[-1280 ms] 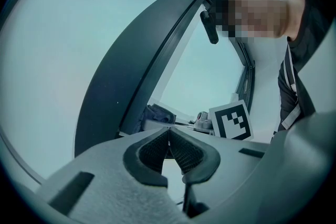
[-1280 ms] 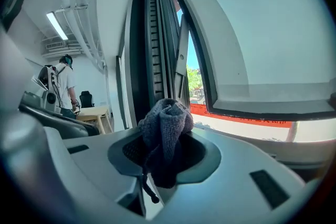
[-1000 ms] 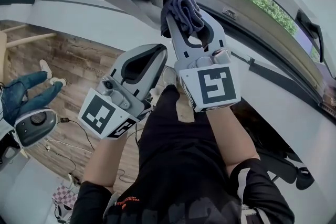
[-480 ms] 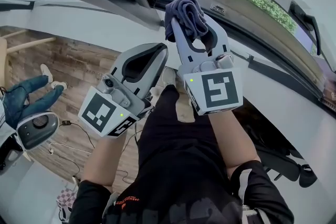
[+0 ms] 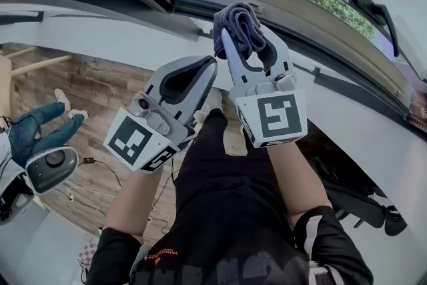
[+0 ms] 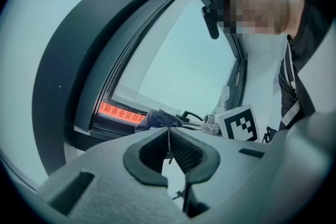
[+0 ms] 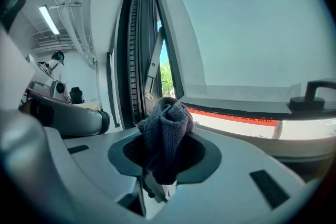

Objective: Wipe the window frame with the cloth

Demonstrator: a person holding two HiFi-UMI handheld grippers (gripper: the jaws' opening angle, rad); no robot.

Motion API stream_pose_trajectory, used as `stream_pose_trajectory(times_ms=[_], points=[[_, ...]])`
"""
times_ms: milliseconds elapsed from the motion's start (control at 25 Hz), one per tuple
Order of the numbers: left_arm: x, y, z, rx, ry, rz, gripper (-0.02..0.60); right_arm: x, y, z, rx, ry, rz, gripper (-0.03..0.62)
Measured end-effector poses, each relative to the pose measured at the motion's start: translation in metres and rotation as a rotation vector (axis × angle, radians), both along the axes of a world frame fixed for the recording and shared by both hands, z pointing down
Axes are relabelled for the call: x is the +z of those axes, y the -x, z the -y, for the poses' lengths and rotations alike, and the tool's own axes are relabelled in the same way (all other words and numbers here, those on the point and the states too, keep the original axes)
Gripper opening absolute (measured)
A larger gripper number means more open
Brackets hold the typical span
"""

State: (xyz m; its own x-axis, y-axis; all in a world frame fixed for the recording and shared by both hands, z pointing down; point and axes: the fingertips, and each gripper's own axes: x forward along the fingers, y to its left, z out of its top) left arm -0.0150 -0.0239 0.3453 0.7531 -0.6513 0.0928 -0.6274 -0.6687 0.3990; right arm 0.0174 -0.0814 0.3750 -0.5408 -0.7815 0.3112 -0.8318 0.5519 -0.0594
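Dark grey cloth [image 5: 237, 27], bunched, is clamped in the right gripper's [image 5: 244, 38] jaws. Its top pokes past their tips near the dark window frame [image 5: 193, 8]; contact is unclear. Its lower end is hidden between them. The left gripper [image 5: 205, 63], jaws together and empty, sits just beside.

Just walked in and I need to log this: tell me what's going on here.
A person is working at a window with a two-jaw gripper in each hand. The right gripper is shut on a bunched dark cloth and holds it up at the window frame; whether the cloth actually touches the frame cannot be told. The left gripper is shut with nothing in it and hangs lower, beside the right one.
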Motion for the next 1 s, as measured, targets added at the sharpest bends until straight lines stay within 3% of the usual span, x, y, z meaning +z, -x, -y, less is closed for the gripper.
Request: stream_pose_trajectory(times_ms=[480,1000], points=[[-0.01,-0.042,-0.007,0.039,-0.011,0.003,0.025,0.0,-0.049,-0.013,0.051,0.009,-0.011,0.114],[-0.02,-0.063,-0.013,0.061,-0.015,0.003,0.023,-0.001,-0.084,-0.022,0.085,0.024,-0.04,0.114]])
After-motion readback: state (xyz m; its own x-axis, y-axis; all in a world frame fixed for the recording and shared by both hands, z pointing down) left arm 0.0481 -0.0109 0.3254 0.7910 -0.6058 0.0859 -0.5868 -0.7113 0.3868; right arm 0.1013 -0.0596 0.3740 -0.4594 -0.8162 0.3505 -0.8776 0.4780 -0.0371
